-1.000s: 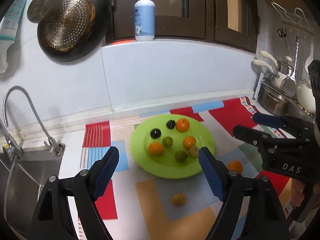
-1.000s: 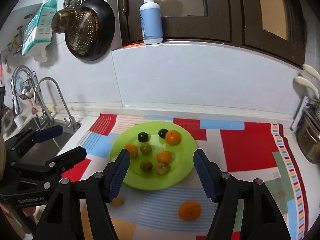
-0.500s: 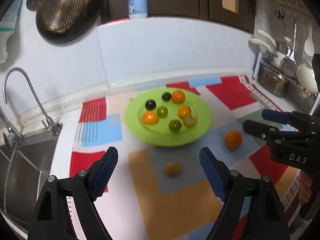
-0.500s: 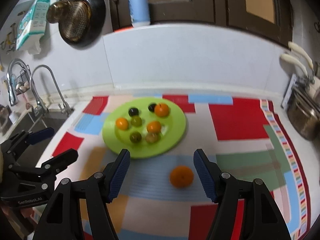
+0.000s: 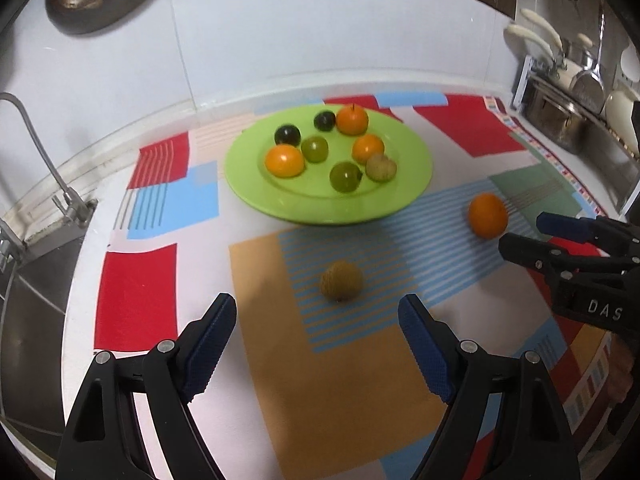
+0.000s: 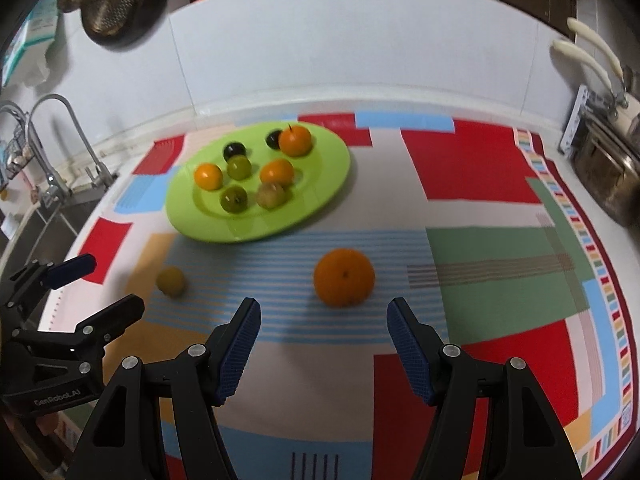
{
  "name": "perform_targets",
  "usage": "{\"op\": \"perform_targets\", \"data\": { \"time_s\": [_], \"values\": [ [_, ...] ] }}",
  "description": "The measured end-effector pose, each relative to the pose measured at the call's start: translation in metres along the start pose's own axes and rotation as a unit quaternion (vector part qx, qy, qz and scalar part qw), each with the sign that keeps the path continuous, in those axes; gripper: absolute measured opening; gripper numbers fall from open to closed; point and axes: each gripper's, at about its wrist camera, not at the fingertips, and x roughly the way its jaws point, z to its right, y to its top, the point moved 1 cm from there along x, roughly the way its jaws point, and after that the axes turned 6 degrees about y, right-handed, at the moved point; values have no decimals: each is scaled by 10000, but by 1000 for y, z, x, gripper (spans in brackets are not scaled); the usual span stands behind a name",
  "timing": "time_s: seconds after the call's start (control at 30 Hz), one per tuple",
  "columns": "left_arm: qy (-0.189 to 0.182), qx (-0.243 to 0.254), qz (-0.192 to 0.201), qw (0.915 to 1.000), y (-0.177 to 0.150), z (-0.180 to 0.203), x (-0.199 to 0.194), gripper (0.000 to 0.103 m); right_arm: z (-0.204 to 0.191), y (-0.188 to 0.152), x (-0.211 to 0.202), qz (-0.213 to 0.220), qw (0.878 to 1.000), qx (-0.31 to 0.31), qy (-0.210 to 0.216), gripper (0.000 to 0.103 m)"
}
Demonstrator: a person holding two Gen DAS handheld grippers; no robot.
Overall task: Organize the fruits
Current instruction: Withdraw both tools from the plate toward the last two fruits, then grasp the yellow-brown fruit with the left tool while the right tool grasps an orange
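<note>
The left gripper (image 5: 318, 332) has wide, empty fingers above a brown fruit (image 5: 341, 281). The right gripper (image 6: 323, 334), also wide and empty, hangs over an orange (image 6: 344, 277).

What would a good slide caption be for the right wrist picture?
Open right gripper poised over a loose orange on the mat, near a green plate of fruit.

A patchwork-coloured mat (image 6: 480, 216) covers the white tabletop (image 5: 82, 300). On the mat sit a green plate (image 6: 320, 184) upper left of centre, a loose orange (image 6: 344, 278) at centre frame, and a small tan fruit (image 6: 171, 281) at its left.
</note>
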Motion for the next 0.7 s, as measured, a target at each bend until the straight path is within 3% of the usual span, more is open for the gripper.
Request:
{"op": "perform_targets", "data": {
  "time_s": [0.23,0.37,0.7],
  "values": [
    [38,125,-23,9999,2,4,17,82,11,0,17,-88,9999,79,-88,66],
    [-30,52,-54,10000,6,2,24,74,14,4,23,-64,9999,87,-41,62],
    [-477,-27,-139,9988,9,3,33,36,14,13,38,-118,9999,78,76,49]
  ]
}}
